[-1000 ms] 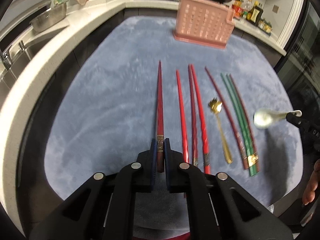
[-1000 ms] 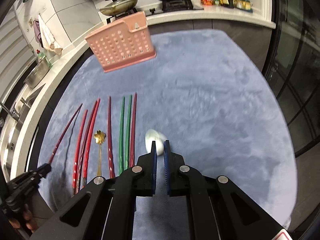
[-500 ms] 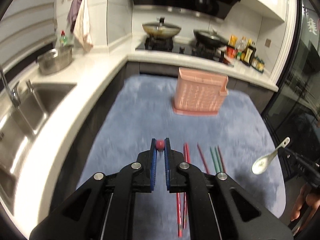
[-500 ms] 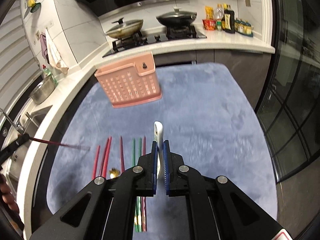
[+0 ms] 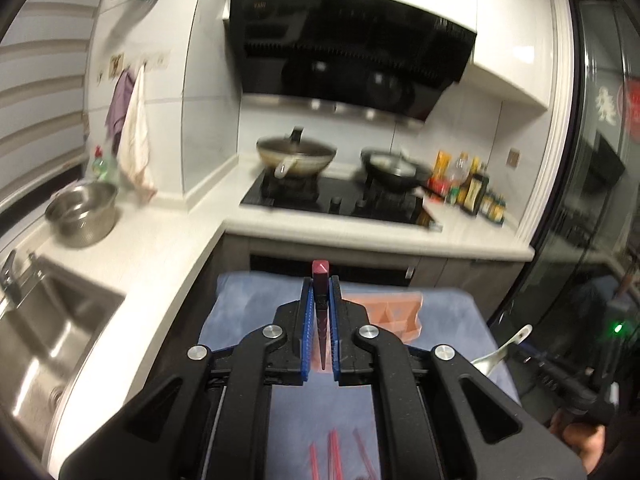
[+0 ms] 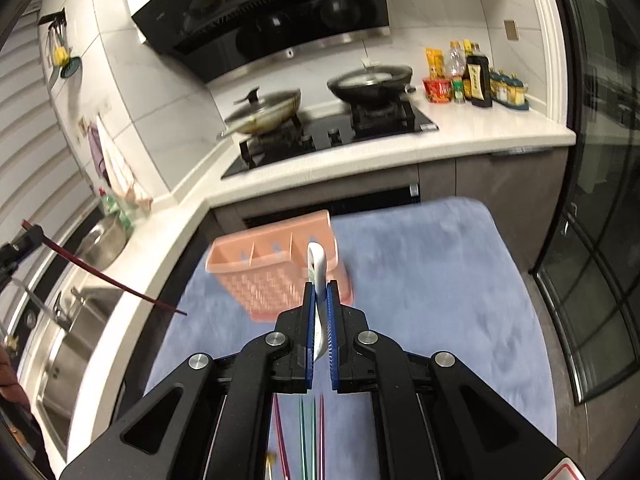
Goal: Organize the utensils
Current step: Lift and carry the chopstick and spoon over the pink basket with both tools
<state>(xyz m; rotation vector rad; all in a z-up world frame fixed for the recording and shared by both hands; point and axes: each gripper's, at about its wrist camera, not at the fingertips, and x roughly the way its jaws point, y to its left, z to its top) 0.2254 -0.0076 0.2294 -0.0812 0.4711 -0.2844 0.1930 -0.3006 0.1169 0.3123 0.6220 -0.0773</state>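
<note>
The left gripper (image 5: 320, 312) is clamping a dark red chopstick (image 5: 320, 280); the right gripper (image 6: 319, 312) is clamping a white ceramic spoon (image 6: 318, 272), with the pink utensil basket (image 6: 272, 272) lying just ahead.

A blue-grey fleecy mat (image 6: 440, 280) covered the bench, and on it the pink perforated basket (image 6: 264, 284) stood at the far end near the stove, with red, green and purple chopsticks (image 6: 308, 432) lying nearer than that basket.
</note>
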